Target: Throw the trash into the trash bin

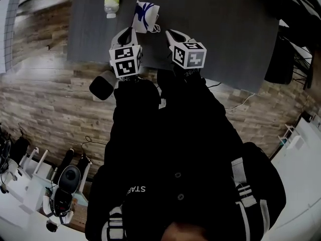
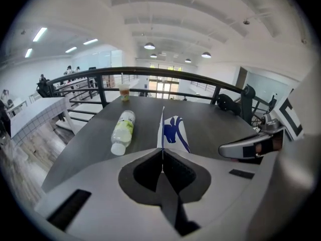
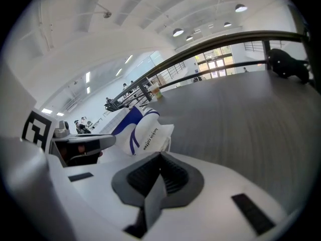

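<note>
Paper bag [image 1: 145, 15]: sat upper middle of the head view, over the table [image 1: 225, 39], stretching up-frame from the left gripper [image 1: 132, 31].
Left jaws: pinched the bag's thin upright edge.
Right gripper [image 1: 169, 34]: lay just right of the bag, jaws pressed together, empty.

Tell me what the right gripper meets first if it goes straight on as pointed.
Probably the white paper bag with blue print, close ahead and slightly left of the shut right gripper. The left gripper pinches its edge. Missing the bag's corner, it would meet the dark grey tabletop.
</note>
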Motion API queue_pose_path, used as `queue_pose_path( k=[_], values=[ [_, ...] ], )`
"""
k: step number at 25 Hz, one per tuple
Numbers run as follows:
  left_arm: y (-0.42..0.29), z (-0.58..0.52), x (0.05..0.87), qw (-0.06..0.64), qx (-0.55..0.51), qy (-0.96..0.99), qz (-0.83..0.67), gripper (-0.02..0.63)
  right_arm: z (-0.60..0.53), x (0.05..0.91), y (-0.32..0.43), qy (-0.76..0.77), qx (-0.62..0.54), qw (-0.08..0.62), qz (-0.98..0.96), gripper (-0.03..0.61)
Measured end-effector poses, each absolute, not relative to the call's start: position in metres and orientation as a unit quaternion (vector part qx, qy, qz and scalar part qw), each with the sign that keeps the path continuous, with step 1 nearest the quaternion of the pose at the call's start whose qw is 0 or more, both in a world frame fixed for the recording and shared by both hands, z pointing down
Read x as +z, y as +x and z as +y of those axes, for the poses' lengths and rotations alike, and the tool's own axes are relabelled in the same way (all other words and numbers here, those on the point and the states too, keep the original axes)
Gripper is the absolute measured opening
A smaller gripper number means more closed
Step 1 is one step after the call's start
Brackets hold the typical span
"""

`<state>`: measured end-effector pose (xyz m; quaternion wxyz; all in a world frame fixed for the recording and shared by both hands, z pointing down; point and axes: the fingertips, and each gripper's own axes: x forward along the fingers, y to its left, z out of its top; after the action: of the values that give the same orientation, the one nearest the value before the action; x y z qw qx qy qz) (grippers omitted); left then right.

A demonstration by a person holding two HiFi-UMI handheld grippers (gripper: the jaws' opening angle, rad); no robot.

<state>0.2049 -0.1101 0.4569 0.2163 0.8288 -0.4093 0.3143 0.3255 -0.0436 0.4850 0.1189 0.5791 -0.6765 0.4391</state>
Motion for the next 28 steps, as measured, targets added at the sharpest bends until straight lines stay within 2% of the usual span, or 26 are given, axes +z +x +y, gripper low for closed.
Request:
queue_pose_path(
  k=[15,28],
  values=[
    [0.05,-0.061,0.456,0.263,0.287,0.772,-0.502,0.008,-0.05,0.493,0.189,0.49,0.428,0.181,-0.738,0.015],
    [-0.099,-0.003,0.469,0.312,0.252,0.702,-0.589,0.008,-0.037,0.504,0.034,0.392,0.404,0.24,-0.791,0.015]
  ],
)
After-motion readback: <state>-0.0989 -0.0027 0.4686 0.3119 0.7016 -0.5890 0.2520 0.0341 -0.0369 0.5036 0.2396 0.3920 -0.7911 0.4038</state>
